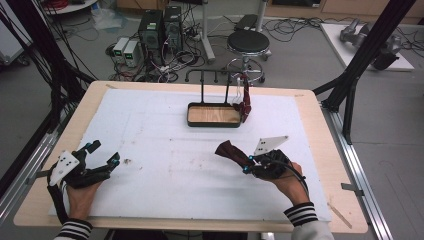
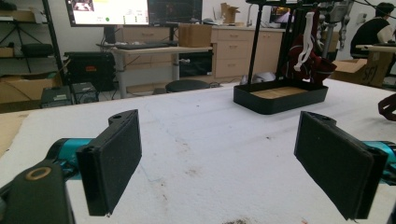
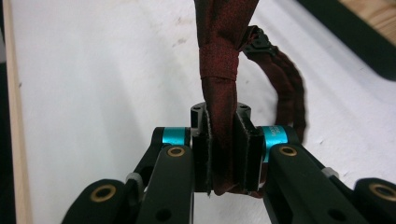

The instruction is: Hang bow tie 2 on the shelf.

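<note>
On the white table (image 1: 165,150), the left gripper (image 1: 102,155) is held low, jaws spread wide, empty. A dark red tie (image 1: 231,151) is clamped in the right gripper (image 1: 246,165), pointed leftward, near the table's middle.

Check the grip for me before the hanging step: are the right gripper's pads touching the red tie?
Touching. The right gripper view shows both pads pressed flat against the red tie, no gap either side.

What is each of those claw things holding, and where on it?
The right gripper pinches a dark red bow tie by one wing, beside its centre knot. The left gripper is open, holding nothing.
</note>
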{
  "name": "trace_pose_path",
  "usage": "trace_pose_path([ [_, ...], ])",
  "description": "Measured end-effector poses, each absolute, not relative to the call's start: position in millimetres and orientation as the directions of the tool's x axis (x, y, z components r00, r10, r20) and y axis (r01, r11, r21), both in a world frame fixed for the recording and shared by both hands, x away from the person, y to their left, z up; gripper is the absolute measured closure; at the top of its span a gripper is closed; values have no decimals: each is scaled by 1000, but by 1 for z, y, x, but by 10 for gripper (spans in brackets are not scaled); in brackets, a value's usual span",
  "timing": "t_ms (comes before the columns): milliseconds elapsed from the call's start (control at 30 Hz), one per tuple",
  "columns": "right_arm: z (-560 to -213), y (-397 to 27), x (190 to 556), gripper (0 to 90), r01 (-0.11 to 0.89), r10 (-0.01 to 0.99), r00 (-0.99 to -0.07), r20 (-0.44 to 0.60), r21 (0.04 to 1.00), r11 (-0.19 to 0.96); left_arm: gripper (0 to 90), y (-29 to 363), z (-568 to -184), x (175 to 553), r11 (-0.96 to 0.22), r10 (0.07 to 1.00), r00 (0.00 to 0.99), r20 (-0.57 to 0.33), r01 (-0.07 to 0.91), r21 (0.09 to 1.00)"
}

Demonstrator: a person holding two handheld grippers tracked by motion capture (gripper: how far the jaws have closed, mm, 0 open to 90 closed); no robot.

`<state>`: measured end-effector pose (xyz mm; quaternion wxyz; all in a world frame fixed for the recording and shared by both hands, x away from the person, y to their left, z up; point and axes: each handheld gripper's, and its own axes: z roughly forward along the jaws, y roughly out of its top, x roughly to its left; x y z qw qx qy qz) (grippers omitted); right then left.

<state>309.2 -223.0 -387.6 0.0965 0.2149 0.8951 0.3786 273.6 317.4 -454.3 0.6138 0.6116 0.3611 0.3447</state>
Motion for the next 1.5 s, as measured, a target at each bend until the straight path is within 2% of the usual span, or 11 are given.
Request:
trace_pose_path([
  [233,-378,-220,315,797,329,527,-850,-15,766,552,153,317,-454,274,15,865,502,-22,18,1000],
  [533,-366,-210,319,796,304,566,-824,-19,828,471,153,317,-454,274,16,864,503,-23,18,1000],
  [967,-345,-206,326,796,271,668,-744,9,918,290,153,318,-454,273,15,863,504,-21,16,1000],
  [1133,-342,-206,330,796,270,701,-712,32,934,232,153,318,-454,273,14,863,505,-20,16,1000],
  [1500,-332,-205,343,796,254,746,-666,32,949,186,154,318,-454,273,14,862,506,-20,16,1000],
])
